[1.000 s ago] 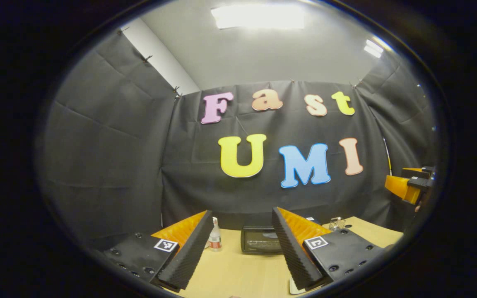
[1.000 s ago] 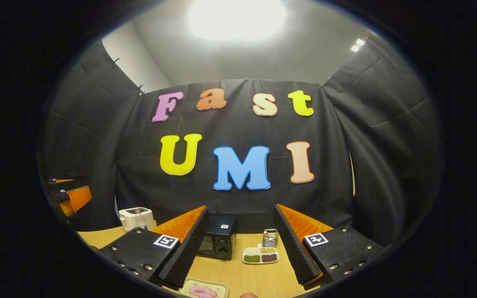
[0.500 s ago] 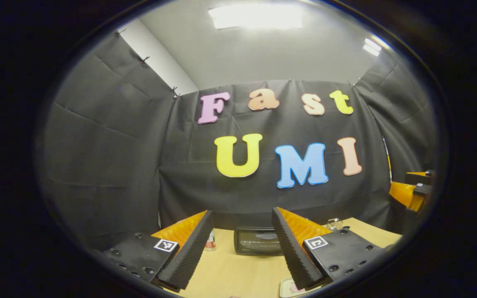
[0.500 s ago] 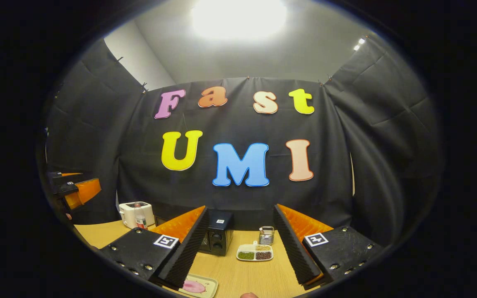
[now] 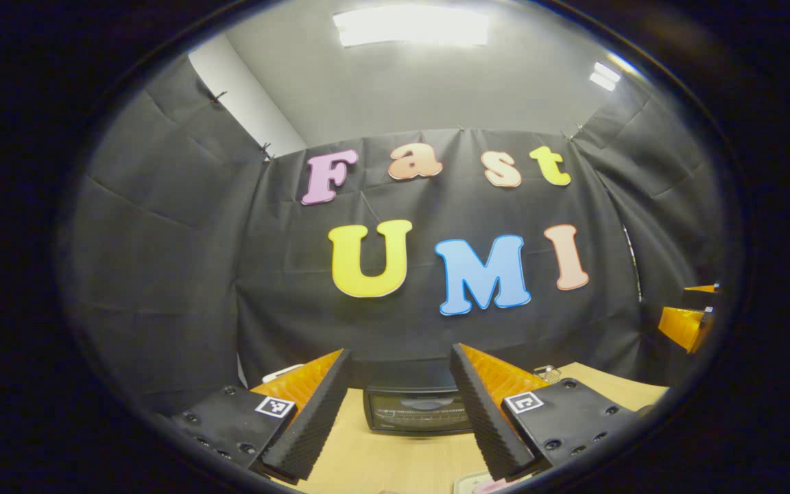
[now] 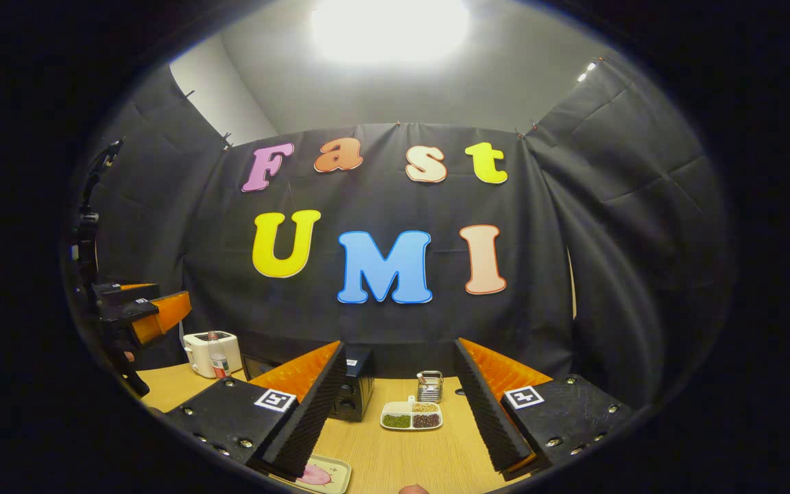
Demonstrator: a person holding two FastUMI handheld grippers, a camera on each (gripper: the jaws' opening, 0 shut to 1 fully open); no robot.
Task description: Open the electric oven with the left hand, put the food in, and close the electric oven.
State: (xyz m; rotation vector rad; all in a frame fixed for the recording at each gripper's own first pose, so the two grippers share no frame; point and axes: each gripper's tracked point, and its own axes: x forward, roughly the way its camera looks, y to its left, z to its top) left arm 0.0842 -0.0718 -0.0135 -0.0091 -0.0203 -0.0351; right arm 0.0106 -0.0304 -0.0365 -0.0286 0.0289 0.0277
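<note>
In the left gripper view a black electric oven (image 5: 417,412) with its glass door closed stands on the wooden table (image 5: 395,463), straight ahead. My left gripper (image 5: 400,351) is open and short of it, holding nothing. A corner of the food tray (image 5: 475,484) peeks in at the bottom. In the right gripper view the oven (image 6: 355,391) is half hidden behind one finger. The pale tray with pink food (image 6: 316,475) lies just below my open, empty right gripper (image 6: 400,344). The left gripper (image 6: 155,307) hangs in the air at the far left.
A divided dish of beans (image 6: 411,416) and a small metal holder (image 6: 428,386) sit right of the oven. A white toaster (image 6: 203,351) and a small bottle (image 6: 216,357) stand at the back left. The right gripper (image 5: 684,310) hangs at the right edge.
The left gripper has swung right and closer: the oven is larger and centred between its fingers, and the bottle has left its view. The right gripper has drifted slightly; both stay open.
</note>
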